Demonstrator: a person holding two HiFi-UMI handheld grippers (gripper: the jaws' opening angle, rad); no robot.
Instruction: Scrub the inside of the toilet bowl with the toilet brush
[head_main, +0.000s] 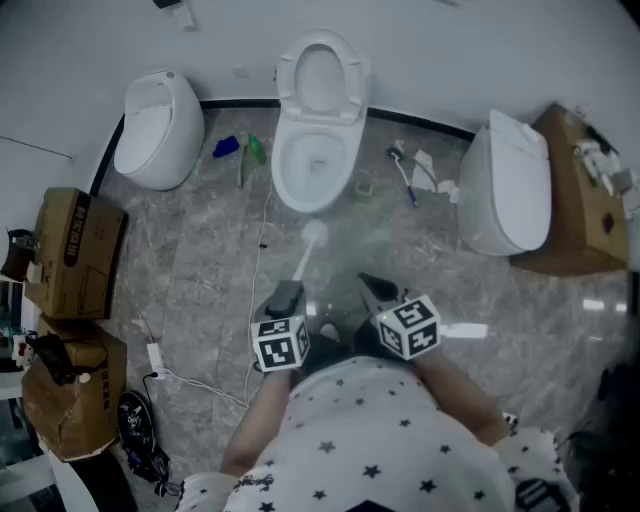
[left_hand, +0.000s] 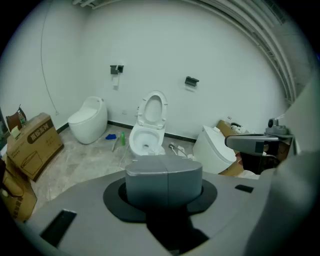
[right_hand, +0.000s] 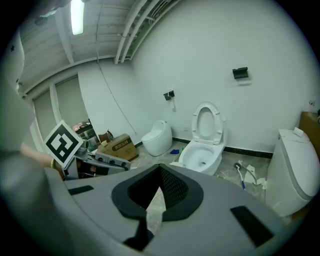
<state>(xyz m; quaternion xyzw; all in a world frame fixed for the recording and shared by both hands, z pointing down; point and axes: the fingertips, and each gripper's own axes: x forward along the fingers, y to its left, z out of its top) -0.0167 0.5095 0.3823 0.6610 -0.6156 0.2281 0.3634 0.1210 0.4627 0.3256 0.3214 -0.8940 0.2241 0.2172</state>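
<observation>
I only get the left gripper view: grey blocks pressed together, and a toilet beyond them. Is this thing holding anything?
Observer: Yes. The head view shows a white toilet brush sticking out of the left gripper, pointed at the open toilet.
Operator: Is the brush in the bowl?
Observer: No. Seen from above, its head hangs over the floor, just short of the bowl's front rim.
Operator: And the other claw?
Observer: In its own view, the right gripper has its jaws apart with only floor showing between them, so it is empty.
</observation>
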